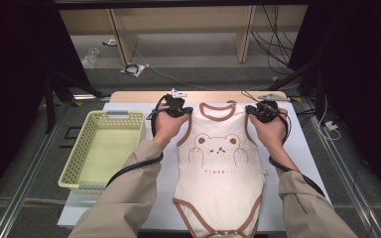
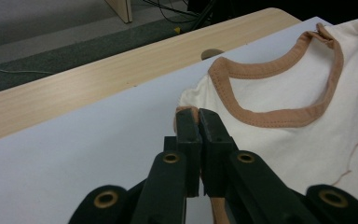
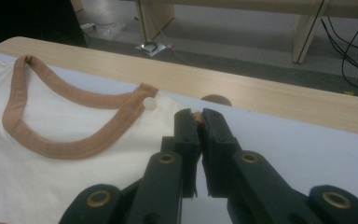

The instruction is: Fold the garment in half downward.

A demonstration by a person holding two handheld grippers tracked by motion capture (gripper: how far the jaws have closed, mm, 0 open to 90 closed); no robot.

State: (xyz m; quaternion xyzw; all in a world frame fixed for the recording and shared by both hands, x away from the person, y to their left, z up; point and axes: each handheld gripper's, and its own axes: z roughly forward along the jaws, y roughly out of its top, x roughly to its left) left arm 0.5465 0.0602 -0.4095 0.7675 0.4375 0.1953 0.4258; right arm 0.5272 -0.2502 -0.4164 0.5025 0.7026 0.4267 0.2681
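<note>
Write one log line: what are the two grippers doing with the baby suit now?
left gripper: shut on suit shoulder | right gripper: shut on other shoulder | suit: flat on table | basket: left of suit

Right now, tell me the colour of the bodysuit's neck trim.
Light brown trim on the cream bodysuit; the left gripper view shows it best.

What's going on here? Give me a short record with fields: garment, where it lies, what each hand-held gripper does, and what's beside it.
Garment: cream baby bodysuit with brown trim and a bear print
Lies on: white table sheet, spread flat
Left hand-held gripper: shut on one shoulder edge of the bodysuit
Right hand-held gripper: shut on the other shoulder edge
Beside it: yellow basket, to the left
</note>
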